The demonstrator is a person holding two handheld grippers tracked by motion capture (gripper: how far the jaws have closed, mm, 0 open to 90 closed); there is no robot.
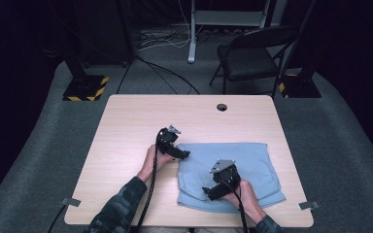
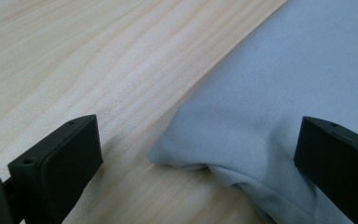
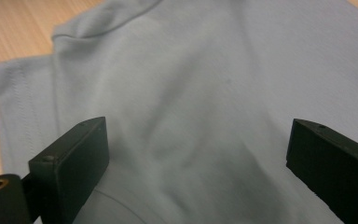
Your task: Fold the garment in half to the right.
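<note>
A folded light blue garment (image 1: pixel 245 167) lies on the right half of the wooden table (image 1: pixel 136 121). My left gripper (image 1: pixel 185 155) stands open at the garment's upper left corner (image 2: pixel 177 149), one jaw over bare wood and the other over the cloth. My right gripper (image 1: pixel 207 191) hovers open over the garment's front left part, jaws wide apart above smooth blue fabric (image 3: pixel 196 98). A stitched hem (image 3: pixel 23 116) runs along the cloth's edge in the right gripper view. Neither gripper holds anything.
The table has a cable hole (image 1: pixel 222 107) near its far edge. A black folding chair (image 1: pixel 252 53) stands beyond the table, with stand bases (image 1: pixel 85 87) and cables on the grey floor. The table's left half is bare wood.
</note>
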